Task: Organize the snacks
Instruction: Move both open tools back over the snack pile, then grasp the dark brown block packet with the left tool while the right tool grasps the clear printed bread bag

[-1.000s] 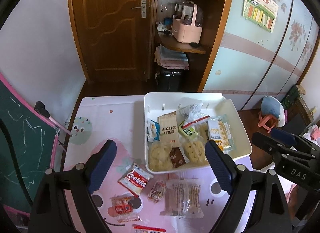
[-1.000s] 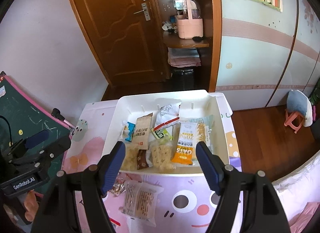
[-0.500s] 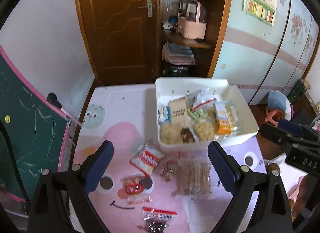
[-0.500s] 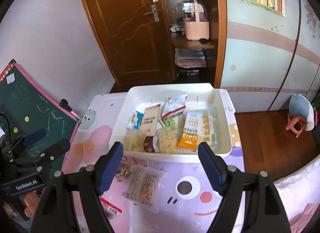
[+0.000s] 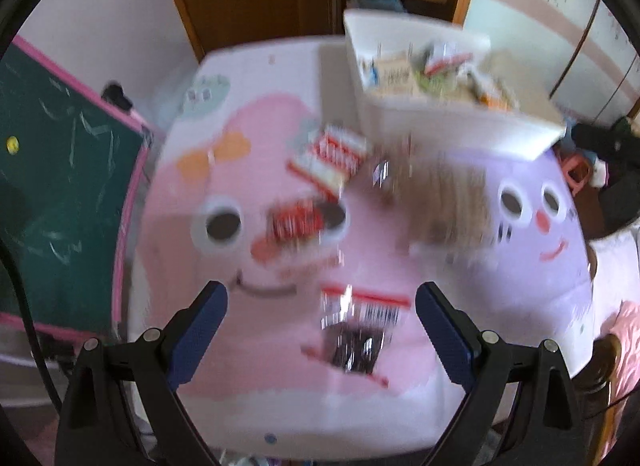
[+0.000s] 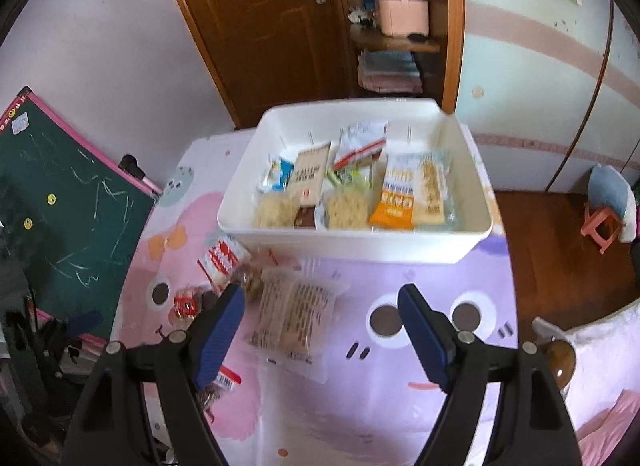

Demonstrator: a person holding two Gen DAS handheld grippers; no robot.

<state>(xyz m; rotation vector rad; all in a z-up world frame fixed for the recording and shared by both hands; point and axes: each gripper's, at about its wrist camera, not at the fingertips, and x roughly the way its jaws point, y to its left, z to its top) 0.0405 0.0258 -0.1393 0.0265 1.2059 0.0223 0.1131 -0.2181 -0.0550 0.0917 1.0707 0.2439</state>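
A white bin (image 6: 360, 244) holding several snack packs stands at the far side of a pink and purple cartoon table mat (image 6: 400, 366); it also shows in the blurred left wrist view (image 5: 460, 125). Loose on the mat lie a red and white cookie pack (image 6: 222, 258), a small red pack (image 6: 186, 302), a clear cracker pack (image 6: 296, 312) and a dark pack with a barcode (image 5: 358, 336). My left gripper (image 5: 322, 304) is open and empty, just above the dark pack. My right gripper (image 6: 320, 302) is open and empty over the cracker pack.
A green chalkboard with a pink frame (image 6: 60, 201) leans at the table's left. A wooden door (image 6: 256, 25) and shelves with a pink basket (image 6: 402, 15) are behind. A small pink stool (image 6: 602, 225) stands on the floor at the right.
Both grippers pulled back toward the near side of the table and tilted down. The left one moved fast and now hangs over the dark barcode pack. Both stayed open.
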